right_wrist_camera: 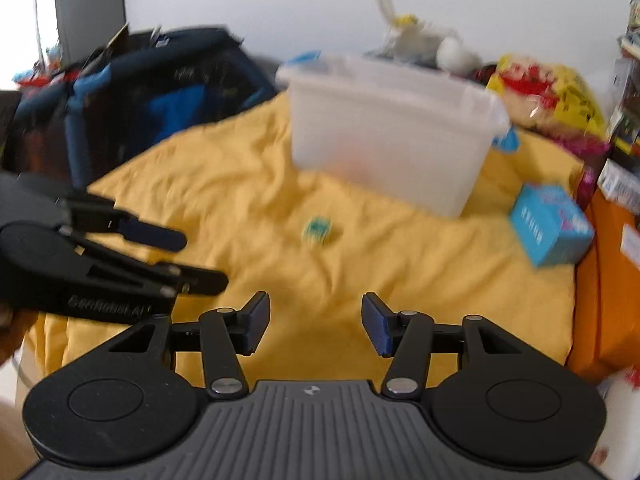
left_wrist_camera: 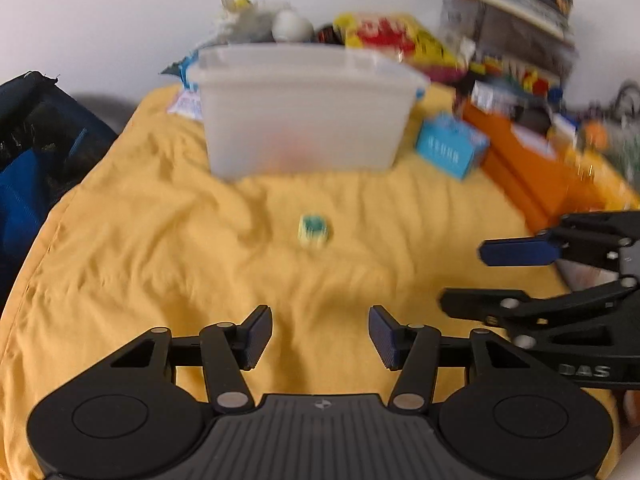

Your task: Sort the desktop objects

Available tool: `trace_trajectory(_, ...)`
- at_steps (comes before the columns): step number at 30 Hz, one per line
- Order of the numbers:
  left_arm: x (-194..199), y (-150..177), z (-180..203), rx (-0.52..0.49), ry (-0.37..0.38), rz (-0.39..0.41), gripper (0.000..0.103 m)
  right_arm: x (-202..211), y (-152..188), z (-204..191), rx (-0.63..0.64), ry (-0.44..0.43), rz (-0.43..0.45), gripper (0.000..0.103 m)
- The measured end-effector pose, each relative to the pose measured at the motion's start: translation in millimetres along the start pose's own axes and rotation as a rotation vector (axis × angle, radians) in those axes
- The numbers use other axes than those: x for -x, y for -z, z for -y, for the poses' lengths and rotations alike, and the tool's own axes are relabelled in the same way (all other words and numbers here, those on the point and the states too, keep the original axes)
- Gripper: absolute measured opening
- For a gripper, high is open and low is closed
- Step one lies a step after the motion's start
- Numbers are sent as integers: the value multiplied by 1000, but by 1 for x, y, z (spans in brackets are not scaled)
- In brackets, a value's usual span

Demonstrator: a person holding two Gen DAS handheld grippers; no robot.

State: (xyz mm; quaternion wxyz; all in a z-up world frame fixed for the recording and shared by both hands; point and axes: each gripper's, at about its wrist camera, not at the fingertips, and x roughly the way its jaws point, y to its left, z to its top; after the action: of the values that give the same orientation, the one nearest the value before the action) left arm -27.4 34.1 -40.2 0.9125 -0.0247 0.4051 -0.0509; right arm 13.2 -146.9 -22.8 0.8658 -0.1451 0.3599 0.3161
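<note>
A small green and pale yellow object (left_wrist_camera: 313,231) lies on the yellow cloth (left_wrist_camera: 160,240), in front of a translucent white plastic bin (left_wrist_camera: 304,108). It also shows in the right wrist view (right_wrist_camera: 317,231), with the bin (right_wrist_camera: 392,136) behind it. A blue box (left_wrist_camera: 452,146) lies right of the bin, also seen in the right wrist view (right_wrist_camera: 550,226). My left gripper (left_wrist_camera: 320,338) is open and empty, well short of the small object. My right gripper (right_wrist_camera: 315,324) is open and empty. Each gripper shows in the other's view, the right one (left_wrist_camera: 464,276) and the left one (right_wrist_camera: 204,258).
A dark blue bag (right_wrist_camera: 152,96) sits left of the cloth. An orange box (left_wrist_camera: 536,168) with clutter lies at right. A plush toy (left_wrist_camera: 256,20) and a yellow snack bag (left_wrist_camera: 392,40) stand behind the bin. Stacked boxes (left_wrist_camera: 516,24) rise at far right.
</note>
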Motion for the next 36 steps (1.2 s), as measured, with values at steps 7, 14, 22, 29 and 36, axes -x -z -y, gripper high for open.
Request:
trace_trajectory(7,1,26,10,-57,12,-55,57,7,40,-4,-15,-74,-115,52)
trace_trajectory(14,0,32,6,-37,-1,-65,57,4,51,-30,101,-201,-142,40)
trace_trajectory(22,1,28,4,-43,-1,-54,57,-11,56,-27,40,-192,-203,31)
trace_trajectory(29,-5,26,-3,-34,0,-66,57,-6,53,-9,-126,-199,-154,30)
trace_trajectory(36,-8,29,-2,-64,16,-80,57,-25,53,-20,-145,-249,-204,29)
